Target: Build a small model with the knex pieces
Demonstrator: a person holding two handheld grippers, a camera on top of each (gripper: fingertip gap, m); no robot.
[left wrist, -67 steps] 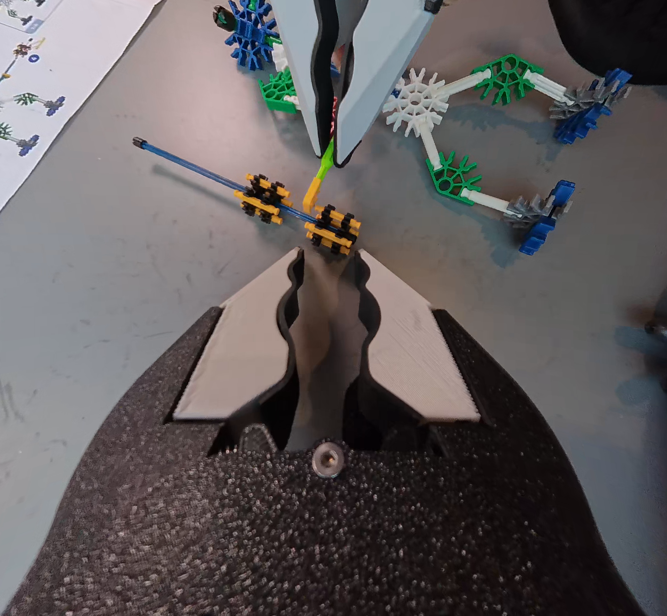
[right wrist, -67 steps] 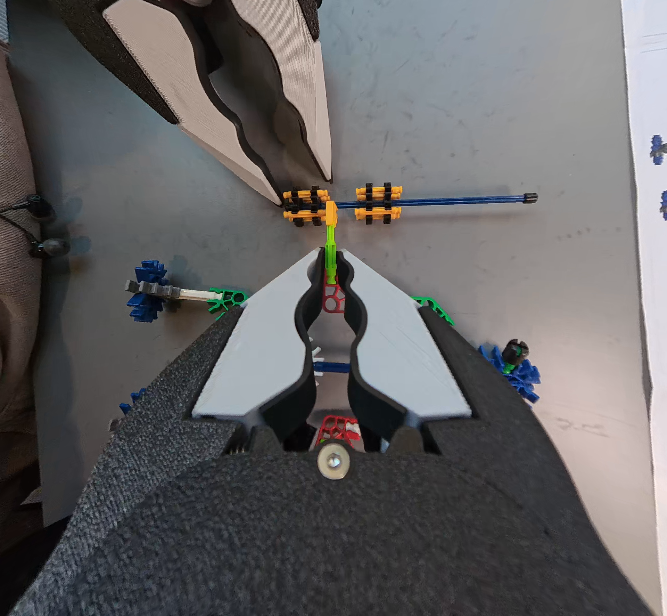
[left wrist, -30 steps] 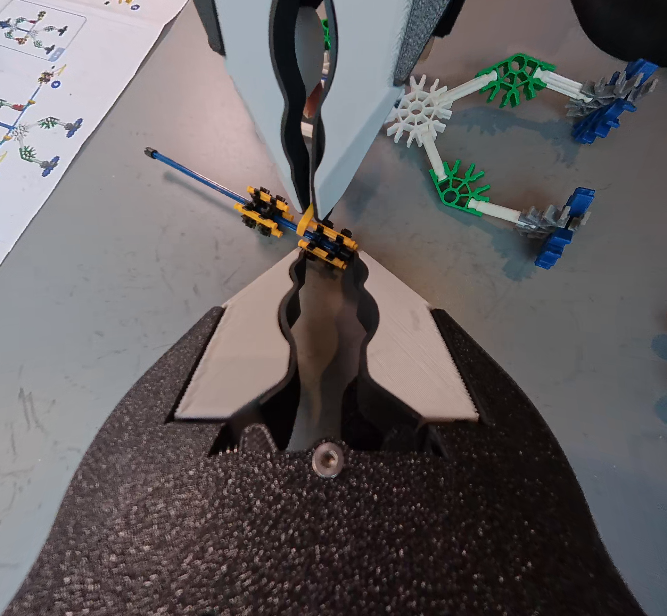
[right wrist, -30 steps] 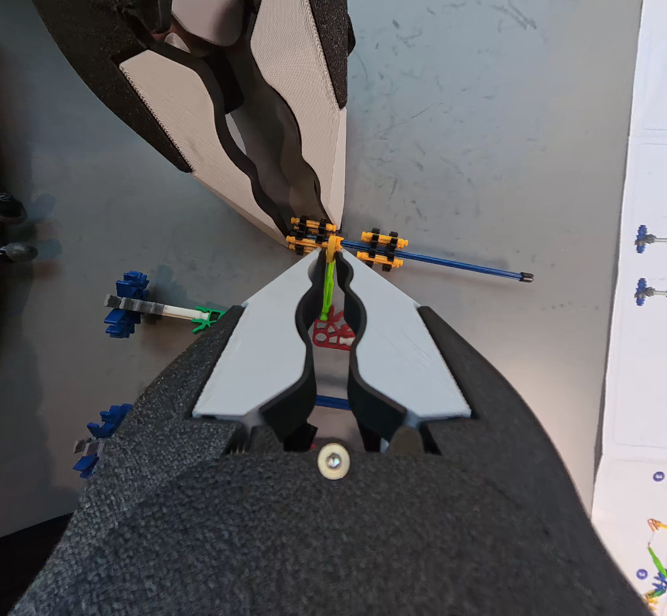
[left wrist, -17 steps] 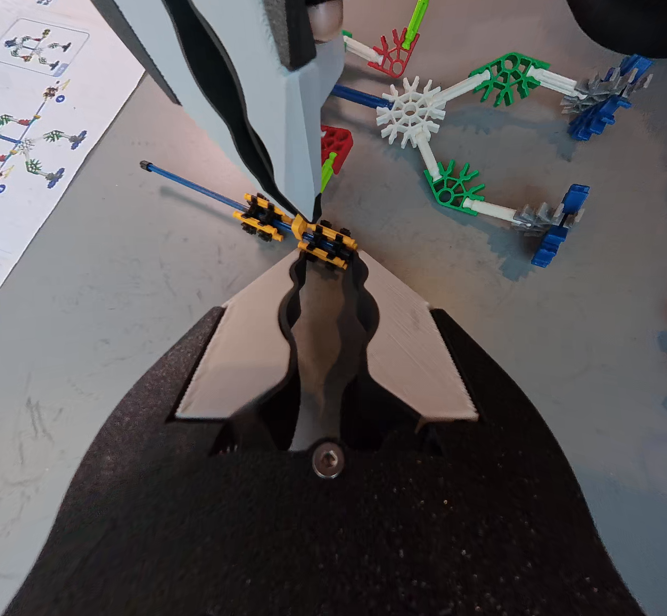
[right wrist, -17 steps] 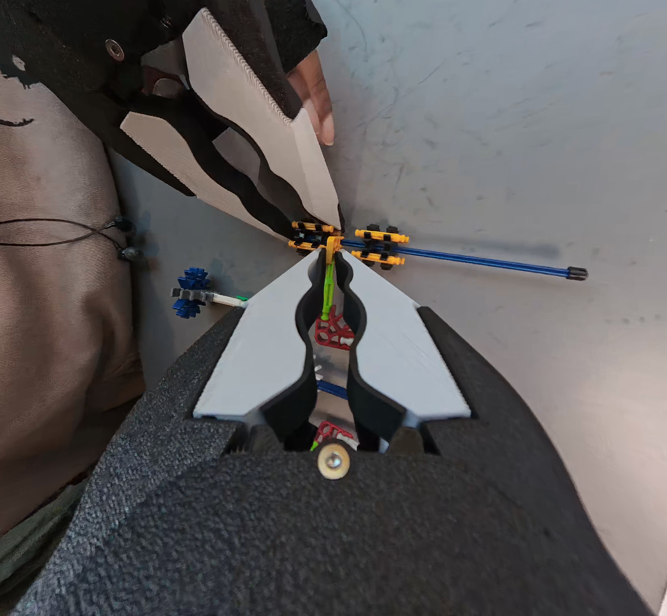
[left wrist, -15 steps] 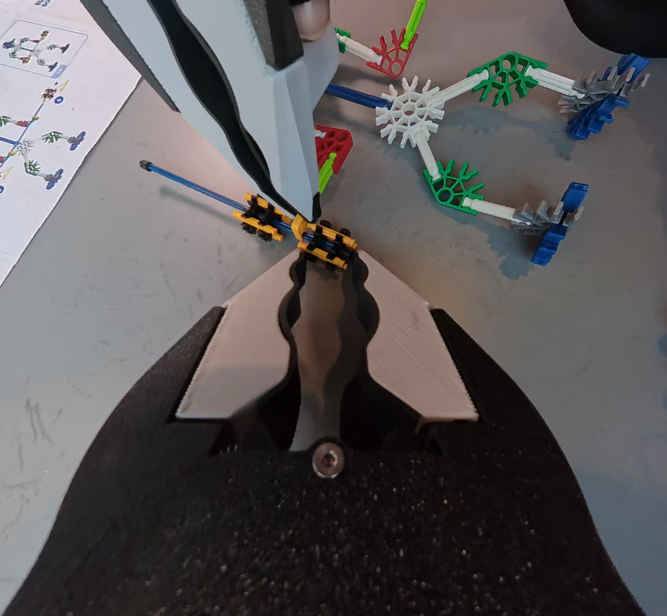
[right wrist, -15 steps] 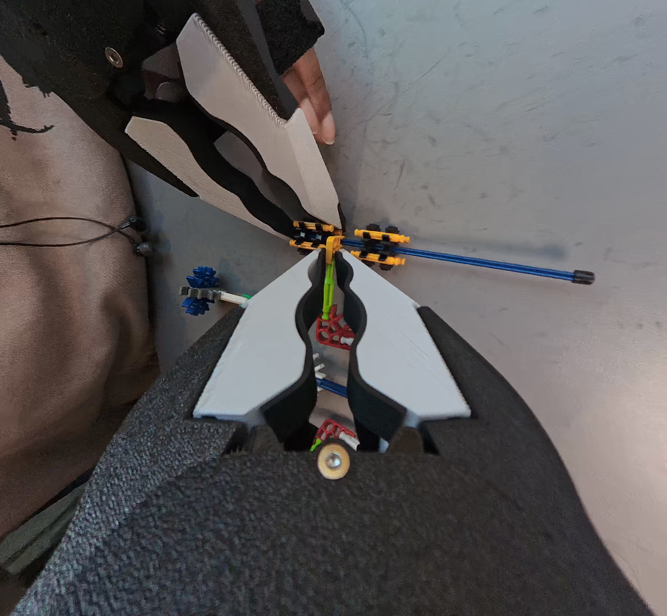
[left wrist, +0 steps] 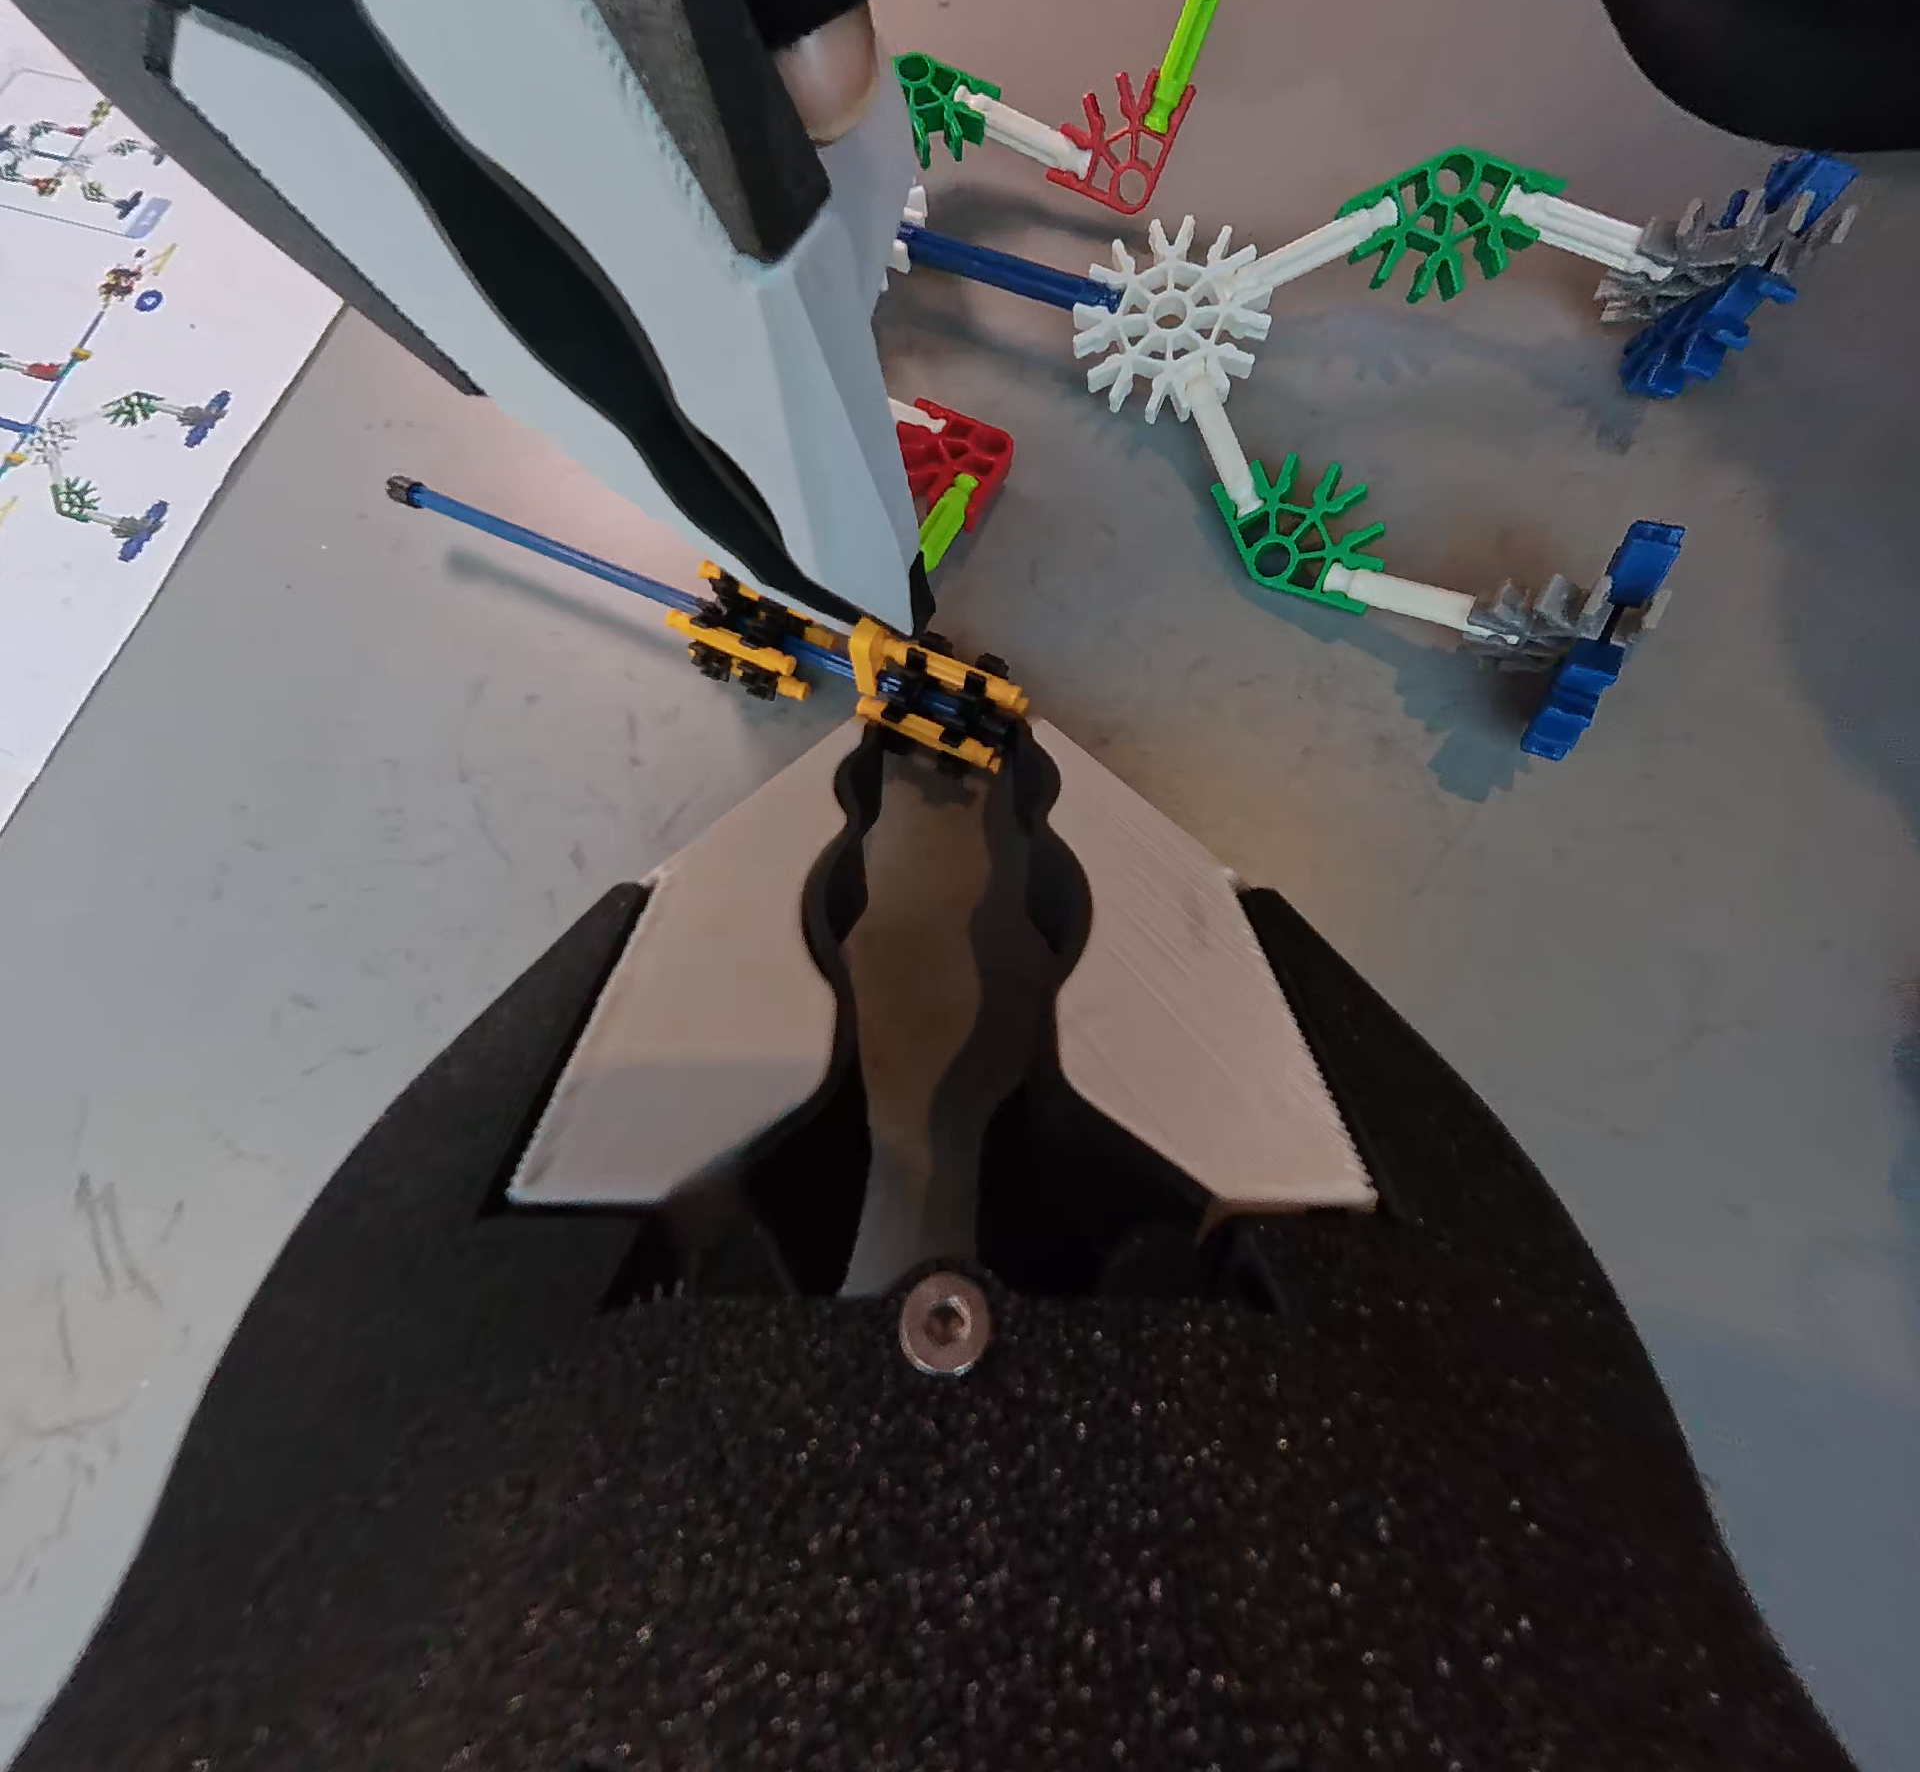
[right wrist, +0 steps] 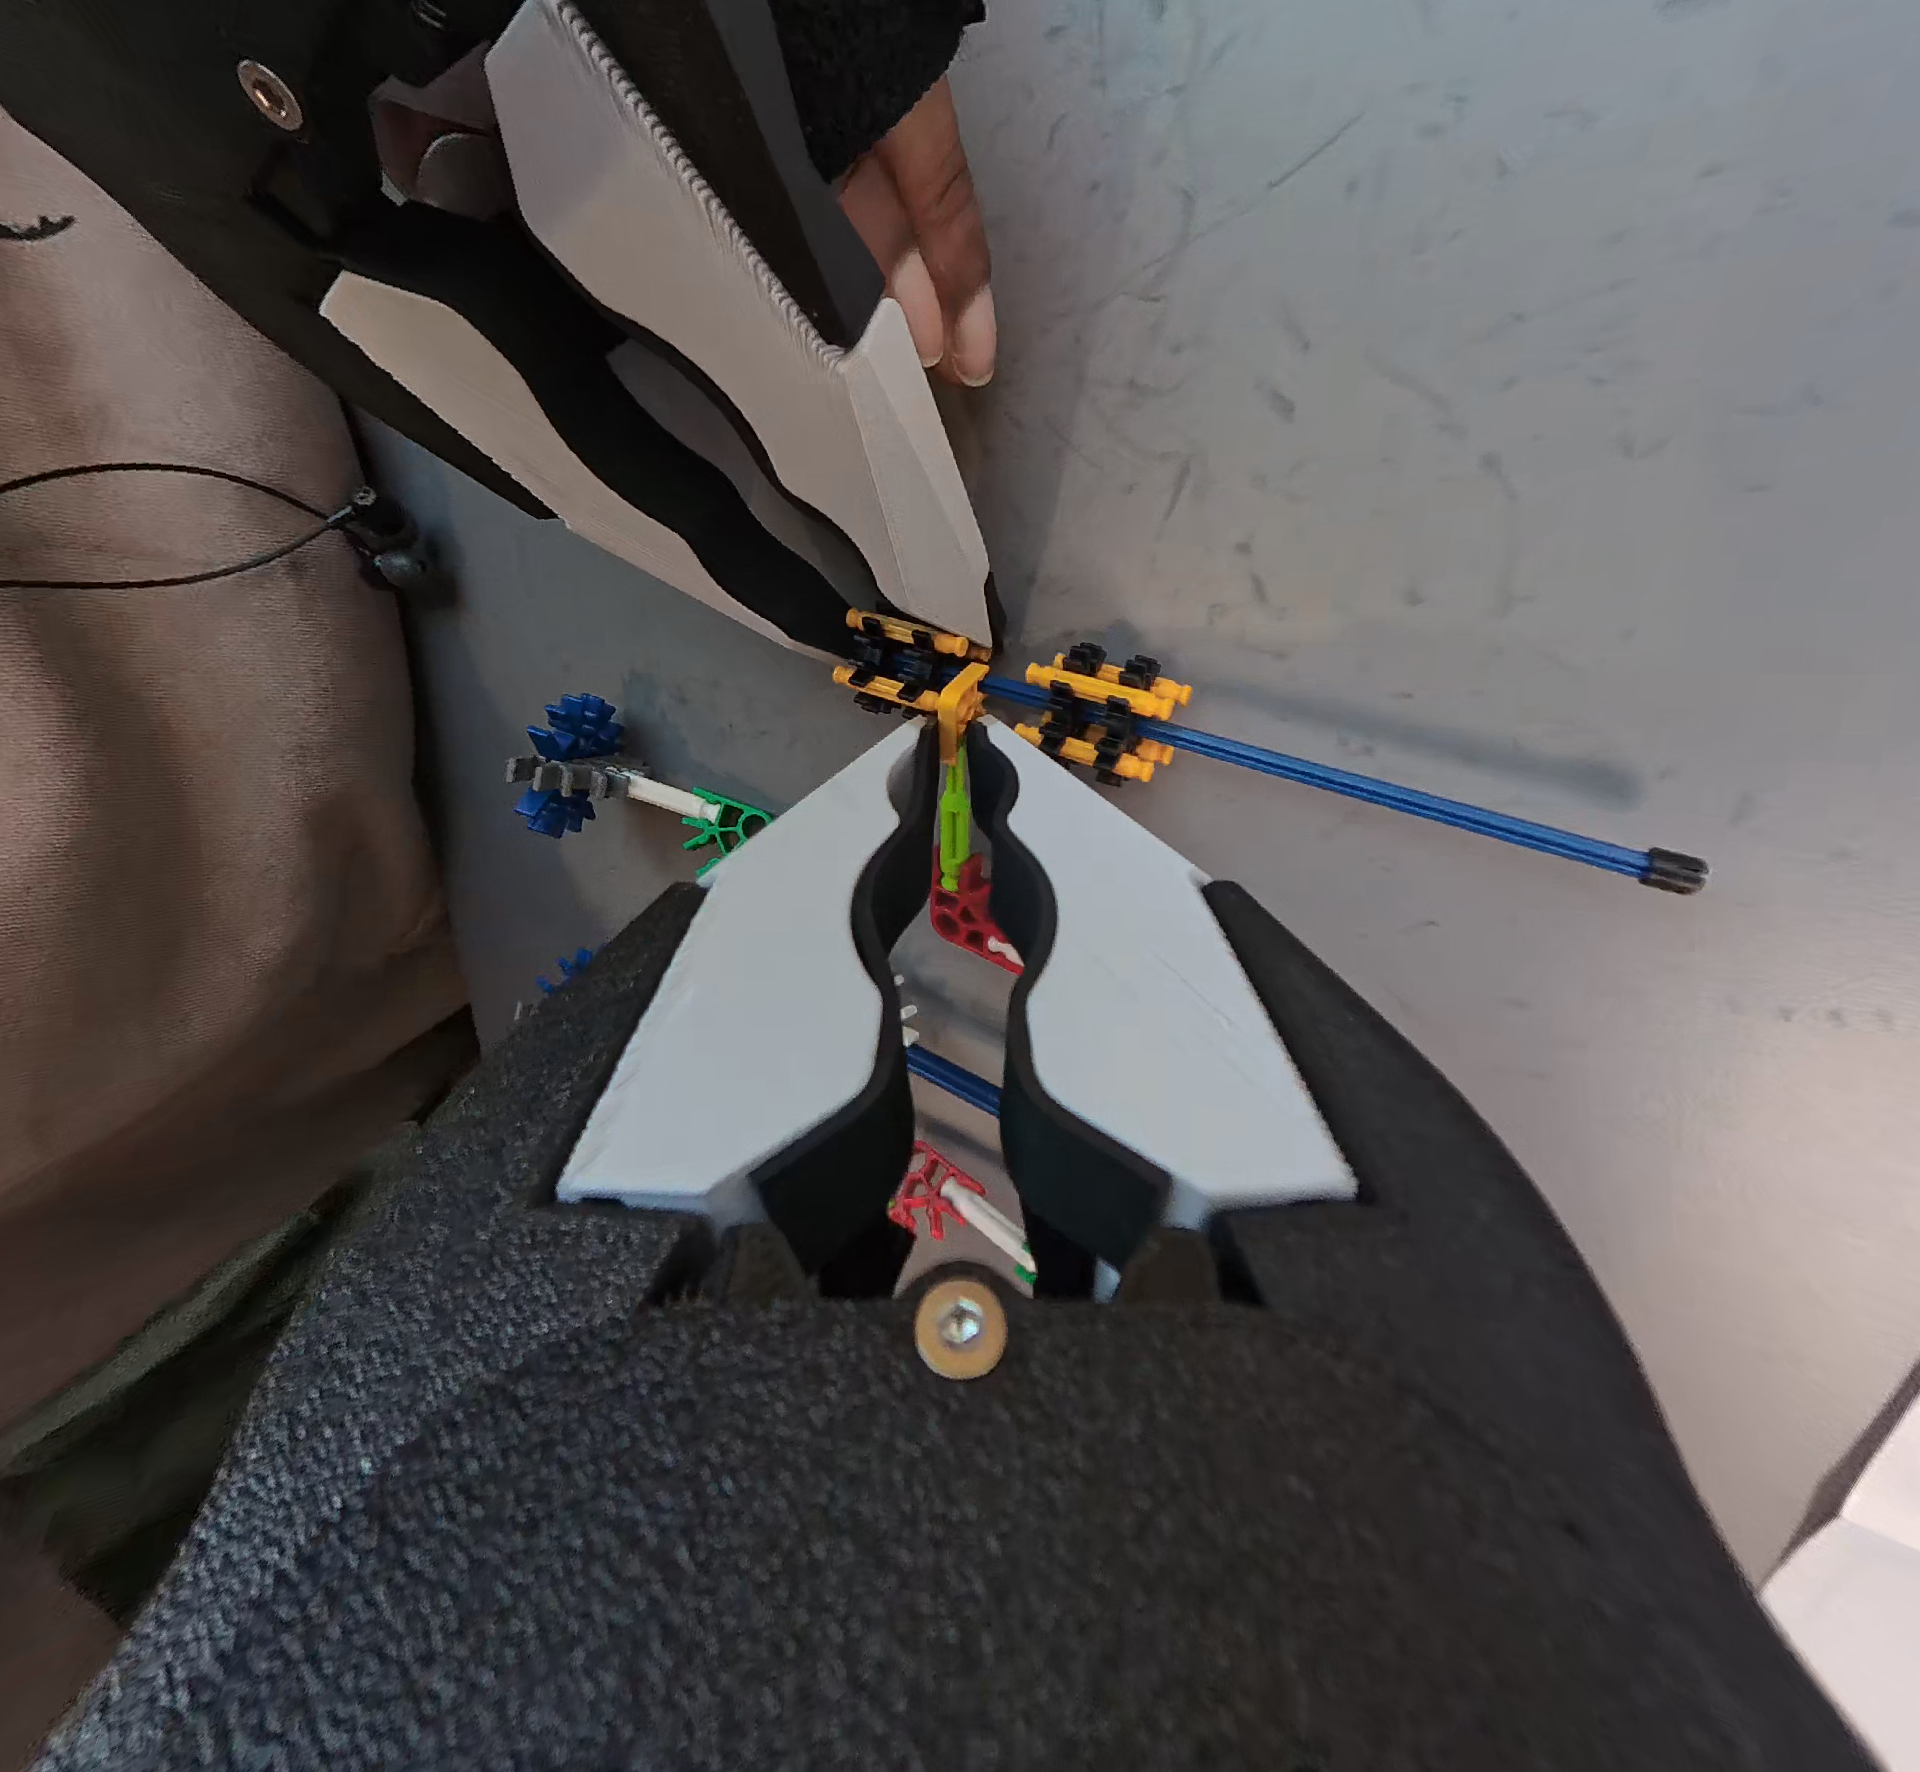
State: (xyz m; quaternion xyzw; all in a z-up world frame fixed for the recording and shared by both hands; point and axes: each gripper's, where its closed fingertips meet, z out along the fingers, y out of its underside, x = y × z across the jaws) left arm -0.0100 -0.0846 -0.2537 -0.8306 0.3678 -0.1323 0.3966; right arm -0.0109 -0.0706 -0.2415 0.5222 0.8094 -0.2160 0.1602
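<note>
Left gripper point(left wrist: 940, 735) fingers clamp yellow-black spool point(left wrist: 940, 706); right gripper point(right wrist: 951, 735) fingers pinch lime rod point(right wrist: 952, 813); bare tabletop point(left wrist: 312, 891) leftward.

We note the right hand-held gripper point(right wrist: 954, 746) closed on a lime rod point(right wrist: 952, 813); left hand-held gripper point(right wrist: 914, 647) clamps the yellow-black connector point(right wrist: 902, 673).
</note>
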